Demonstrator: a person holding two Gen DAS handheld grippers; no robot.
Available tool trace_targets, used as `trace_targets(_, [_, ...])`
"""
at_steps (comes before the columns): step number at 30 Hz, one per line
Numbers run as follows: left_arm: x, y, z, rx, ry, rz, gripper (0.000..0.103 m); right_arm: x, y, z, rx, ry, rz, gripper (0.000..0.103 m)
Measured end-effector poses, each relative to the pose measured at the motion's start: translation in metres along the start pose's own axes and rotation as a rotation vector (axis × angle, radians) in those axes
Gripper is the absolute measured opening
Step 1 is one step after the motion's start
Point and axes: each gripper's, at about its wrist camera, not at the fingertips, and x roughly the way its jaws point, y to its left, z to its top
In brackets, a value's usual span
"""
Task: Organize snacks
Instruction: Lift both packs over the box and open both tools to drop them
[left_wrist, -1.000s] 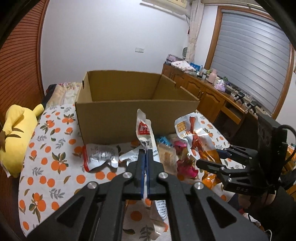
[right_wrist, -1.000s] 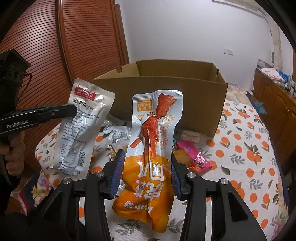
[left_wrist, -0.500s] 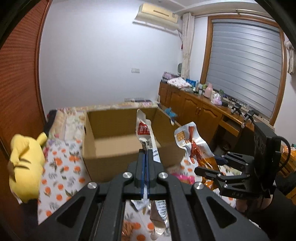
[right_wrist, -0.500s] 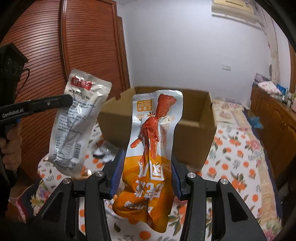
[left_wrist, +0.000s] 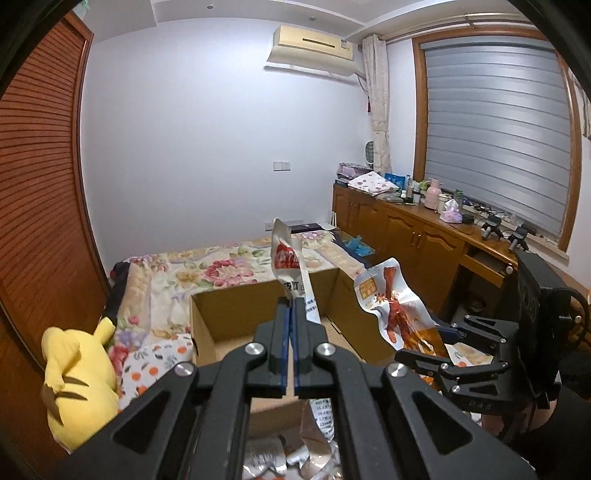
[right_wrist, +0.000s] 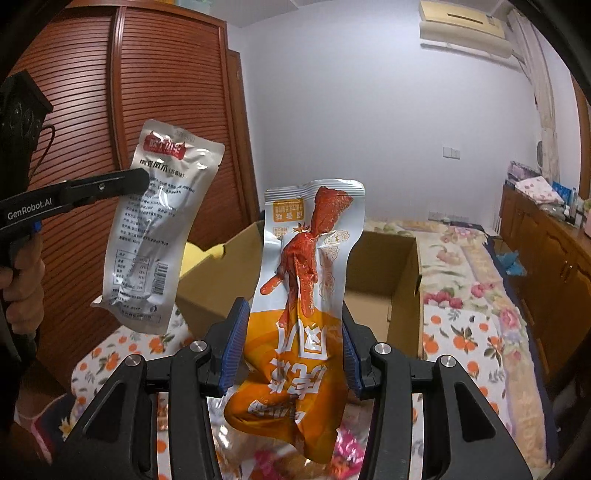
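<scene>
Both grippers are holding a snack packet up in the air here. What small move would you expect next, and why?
Probably carry both packets forward over the open cardboard box. The left gripper is shut on the silver packet, the right gripper clamps the orange packet, and both hang in front of the box, not yet over its opening.

Two wrist fisheyes, raised and tipped down toward one cardboard box

The left view looks along its gripper (left_wrist: 291, 314) across the cardboard box (left_wrist: 236, 317) to the window wall. The right view looks along its gripper (right_wrist: 291, 339), close behind its packet, toward the wardrobe. Both share the box, the bed (right_wrist: 461, 266), and each other's gripper.
</scene>
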Motion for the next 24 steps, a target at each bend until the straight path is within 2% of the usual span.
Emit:
trace_targets(10, [0.037, 0.010, 0.015, -0.004, -0.033, 0.066, 0.000, 0.045, -0.016, 0.022, -0.003, 0.023, -0.064, 0.047])
trace_targets(16, [0.072, 0.022, 0.011, -0.017, 0.005, 0.102, 0.000, 0.076, -0.023, 0.024, 0.012, 0.062, -0.112, 0.047])
trace_targets(21, [0.100, 0.027, -0.002, -0.025, 0.073, 0.127, 0.000, 0.094, -0.036, 0.024, 0.045, 0.109, -0.153, 0.048])
trace_targets(24, [0.108, 0.026, -0.014, -0.017, 0.114, 0.134, 0.004, 0.096, -0.041, 0.017, 0.058, 0.121, -0.157, 0.050])
